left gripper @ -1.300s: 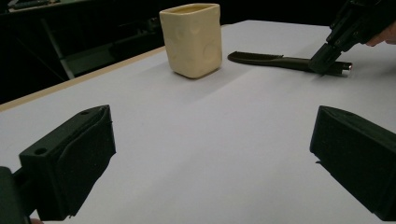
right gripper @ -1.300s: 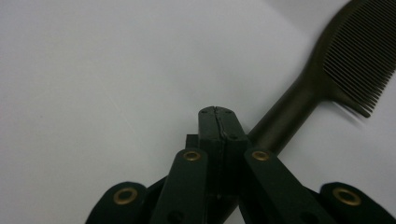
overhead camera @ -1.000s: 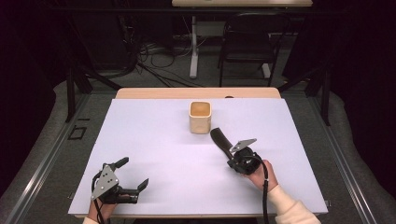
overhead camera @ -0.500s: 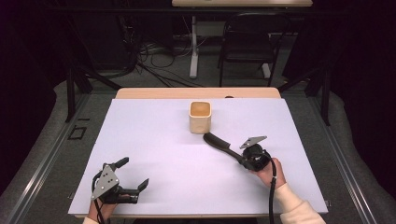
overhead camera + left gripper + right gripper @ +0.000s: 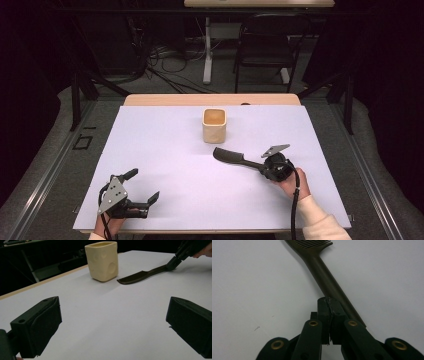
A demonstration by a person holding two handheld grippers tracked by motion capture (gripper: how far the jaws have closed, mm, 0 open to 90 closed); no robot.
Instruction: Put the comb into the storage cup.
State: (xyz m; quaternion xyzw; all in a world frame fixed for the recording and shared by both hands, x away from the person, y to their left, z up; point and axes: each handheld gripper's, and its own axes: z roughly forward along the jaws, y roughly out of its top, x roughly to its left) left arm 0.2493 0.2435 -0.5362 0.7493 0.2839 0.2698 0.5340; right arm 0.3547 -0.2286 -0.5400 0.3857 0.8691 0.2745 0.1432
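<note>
My right tongs [image 5: 261,167] pinch the comb [image 5: 229,156] by its handle; left tongs [image 5: 141,187] spread. I should lift level, then tip it into the cup [image 5: 214,125].

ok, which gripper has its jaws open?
The left gripper, near the table's front edge: its jaws stand wide apart with nothing between them. The right gripper is shut beside the comb handle.
</note>
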